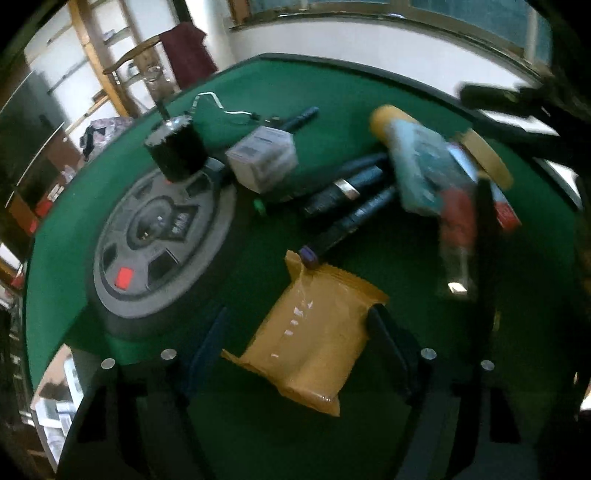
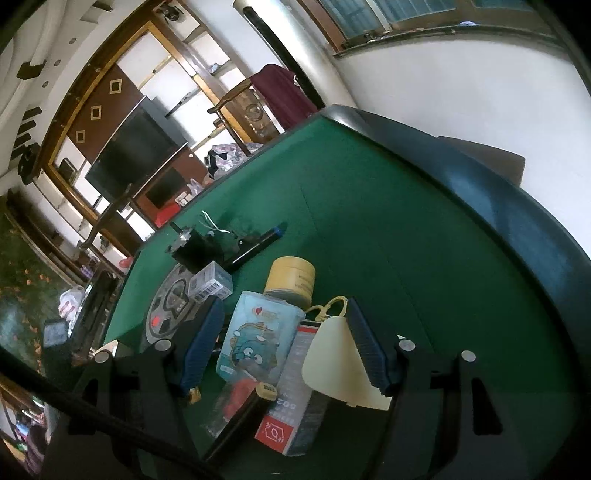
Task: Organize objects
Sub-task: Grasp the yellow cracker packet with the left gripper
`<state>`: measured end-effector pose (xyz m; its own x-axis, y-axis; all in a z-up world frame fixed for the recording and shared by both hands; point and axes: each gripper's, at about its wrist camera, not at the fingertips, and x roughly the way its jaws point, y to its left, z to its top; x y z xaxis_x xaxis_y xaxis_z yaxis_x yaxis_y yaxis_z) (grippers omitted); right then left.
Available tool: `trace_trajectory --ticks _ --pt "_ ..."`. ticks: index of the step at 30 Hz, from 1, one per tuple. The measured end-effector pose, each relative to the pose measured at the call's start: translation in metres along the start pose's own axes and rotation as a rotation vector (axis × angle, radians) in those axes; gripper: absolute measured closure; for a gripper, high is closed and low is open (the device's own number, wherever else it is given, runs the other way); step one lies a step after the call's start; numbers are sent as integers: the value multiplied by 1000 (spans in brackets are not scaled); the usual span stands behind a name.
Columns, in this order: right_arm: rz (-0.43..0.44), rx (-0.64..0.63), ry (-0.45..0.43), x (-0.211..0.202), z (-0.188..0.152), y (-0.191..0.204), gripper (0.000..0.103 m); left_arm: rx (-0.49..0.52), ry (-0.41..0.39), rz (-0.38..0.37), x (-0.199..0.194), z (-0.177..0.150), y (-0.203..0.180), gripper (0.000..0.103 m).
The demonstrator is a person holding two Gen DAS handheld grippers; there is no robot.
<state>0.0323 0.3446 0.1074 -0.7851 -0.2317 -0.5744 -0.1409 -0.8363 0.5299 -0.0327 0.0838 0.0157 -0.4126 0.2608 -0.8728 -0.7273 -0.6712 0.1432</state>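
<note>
Orange snack pack (image 1: 308, 341) sits btwn your left claw (image 1: 295, 347) fingers, spread apart; long axis runs lower-right to upper-left.

Black tongs (image 2: 284, 343), blue ribbed pads (image 2: 364, 343)

We see a green bench (image 2: 369, 206) against a white wall (image 2: 443, 96), windows (image 2: 369, 18) above. Behind stand a wooden shelf unit (image 2: 122, 92), a dark television (image 2: 136, 151) and a chair (image 2: 240, 107) draped in maroon cloth (image 2: 284, 96).

Left gripper (image 1: 297, 338) spread wide, tilted down; right gripper (image 2: 286, 341) likewise open.
</note>
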Motion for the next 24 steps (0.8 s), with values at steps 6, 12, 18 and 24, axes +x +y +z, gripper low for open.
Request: trace_trajectory --ticks 6,12,18,24 --pt "-10 -12 1 0 -2 -1 31 21 -31 21 -3 -7 -11 23" --pt "-17 -14 2 1 0 -2 31 40 -66 65 -14 -17 -27 25" --pt "-28 -29 1 1 -1 0 31 -143 -83 33 -28 -30 -22 62" --pt "32 -35 83 2 11 16 31 -325 -183 -17 -61 -50 -2 62"
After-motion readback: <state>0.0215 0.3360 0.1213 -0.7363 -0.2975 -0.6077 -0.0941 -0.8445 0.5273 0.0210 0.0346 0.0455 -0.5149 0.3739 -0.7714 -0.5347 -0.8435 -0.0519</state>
